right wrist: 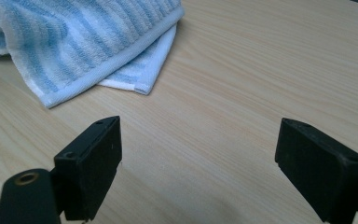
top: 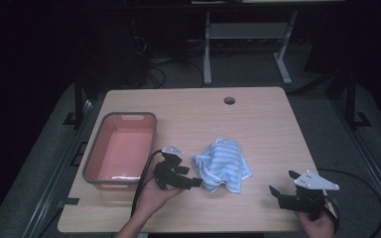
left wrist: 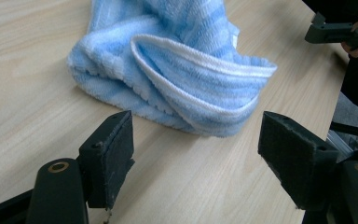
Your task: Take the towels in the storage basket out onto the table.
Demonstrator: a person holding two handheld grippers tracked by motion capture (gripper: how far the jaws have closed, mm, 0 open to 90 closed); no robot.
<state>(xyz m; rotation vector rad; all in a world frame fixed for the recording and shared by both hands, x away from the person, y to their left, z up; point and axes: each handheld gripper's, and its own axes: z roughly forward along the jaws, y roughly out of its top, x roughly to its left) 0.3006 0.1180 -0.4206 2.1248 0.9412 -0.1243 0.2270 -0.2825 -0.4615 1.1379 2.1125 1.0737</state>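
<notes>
Towel [top: 223, 165] lies crumpled mid-counter [top: 263, 124], just right of the tub [top: 120, 150], folds piled loosely, one white-edged loop standing up toward me.

Left gripper [top: 181, 178]: jaws spread wide, nothing between them. In the left gripper view the towel [left wrist: 177, 70] sits just ahead of the pads [left wrist: 116, 154], not touching. Right gripper [top: 287, 191]: jaws also wide, nothing held, parked well off to the right near the counter's front edge; towel corner [right wrist: 140, 70] ahead and to its left.

Risks as I judge them:
- Pinching only the raised loop. I would lift one layer; the rest drags or unrolls, and the bundle sags out of shape.
- Coming in too low. Pads scrape the counter and push the cloth away instead of closing on it.
- Pushing rather than gripping shoves the heap further right, away from the tub.
- Right gripper is far off; if it grabs late or at a different layer than my left, the towel twists between us.
- Left cable [top: 144, 173] trails past the tub rim; a swing toward the tub could snag it.
</notes>
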